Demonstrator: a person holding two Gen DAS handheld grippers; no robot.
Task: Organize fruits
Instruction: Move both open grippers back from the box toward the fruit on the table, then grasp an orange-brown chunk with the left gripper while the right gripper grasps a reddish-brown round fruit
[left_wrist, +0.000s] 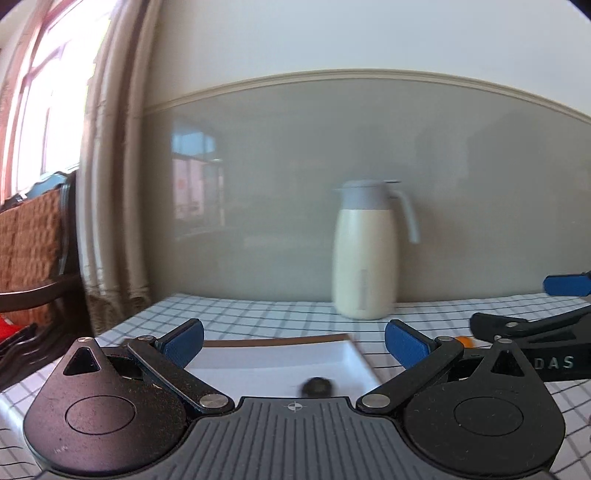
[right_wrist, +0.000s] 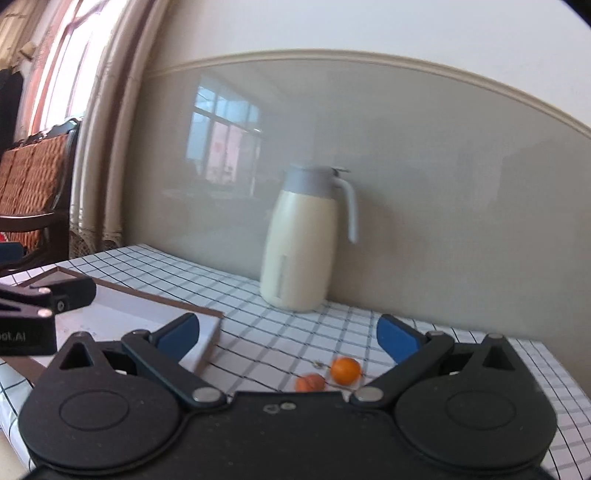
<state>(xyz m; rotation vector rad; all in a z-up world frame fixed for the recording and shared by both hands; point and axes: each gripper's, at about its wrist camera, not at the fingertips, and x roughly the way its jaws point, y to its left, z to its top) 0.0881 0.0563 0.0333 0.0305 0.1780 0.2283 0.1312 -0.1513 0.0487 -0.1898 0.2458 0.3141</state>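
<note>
My left gripper (left_wrist: 293, 341) is open and empty above a white square tray (left_wrist: 280, 360) with a brown rim. A small dark round fruit (left_wrist: 317, 386) lies in the tray just in front of the gripper base. My right gripper (right_wrist: 288, 334) is open and empty above the checked tablecloth. Two small orange fruits lie below it: a rounder one (right_wrist: 345, 370) and a ribbed one (right_wrist: 310, 383). The tray (right_wrist: 122, 314) lies to their left. The right gripper (left_wrist: 524, 328) also shows in the left wrist view, with a bit of orange fruit (left_wrist: 466, 341) beneath it.
A cream thermos jug (left_wrist: 364, 254) with a grey lid and handle stands at the back against the wall, also in the right wrist view (right_wrist: 301, 240). A wooden chair (right_wrist: 33, 192) and curtains are at the left. The table's right edge (right_wrist: 565, 373) is near.
</note>
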